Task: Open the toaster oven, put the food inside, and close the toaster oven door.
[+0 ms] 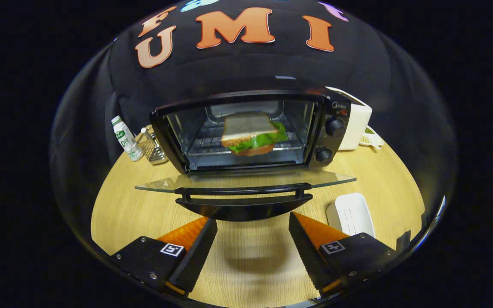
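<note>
The gripper (253, 222) has its two fingers spread wide apart with nothing between them but bare wooden table (118, 209). Their tips sit just short of the near edge of the open door, not touching it.

Just ahead of the fingers, the toaster oven door (246, 182) lies folded down flat, a glass pane with a dark handle bar (243, 190) running along its near edge. Beyond the door stands the toaster oven (250, 128), a black box with its cavity open toward the fingers. Inside, on the wire rack (203, 143), rests the food, a sandwich (251, 134): a slice of bread on top, green lettuce spilling out on the right side, and a brownish layer underneath. Two round knobs (334, 127) sit one above the other on the oven's right panel.

On the right, near the right finger, a white ridged tray (351, 214) lies on the table. Farther right, beside the oven, stands a white appliance (357, 124). On the far left, beside the oven, a small wire basket (152, 147) stands next to a white bottle with a green label (126, 139).
</note>
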`<act>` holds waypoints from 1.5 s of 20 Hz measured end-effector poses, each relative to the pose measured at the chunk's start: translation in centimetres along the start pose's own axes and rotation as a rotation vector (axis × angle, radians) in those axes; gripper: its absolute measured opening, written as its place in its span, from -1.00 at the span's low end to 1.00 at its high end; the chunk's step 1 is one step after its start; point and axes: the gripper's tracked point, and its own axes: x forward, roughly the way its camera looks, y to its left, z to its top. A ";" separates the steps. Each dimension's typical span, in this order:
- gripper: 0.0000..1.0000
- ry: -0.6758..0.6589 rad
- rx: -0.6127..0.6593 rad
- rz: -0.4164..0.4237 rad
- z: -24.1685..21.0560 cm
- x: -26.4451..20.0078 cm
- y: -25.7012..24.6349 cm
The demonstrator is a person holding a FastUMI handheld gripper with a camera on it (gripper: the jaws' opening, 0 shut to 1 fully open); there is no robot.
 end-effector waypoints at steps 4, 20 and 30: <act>1.00 -0.069 -0.031 0.004 4.3 0.6 0.1; 1.00 -0.176 0.014 0.007 9.8 -0.5 -0.3; 0.99 -0.475 0.006 -0.064 23.0 -15.2 -7.7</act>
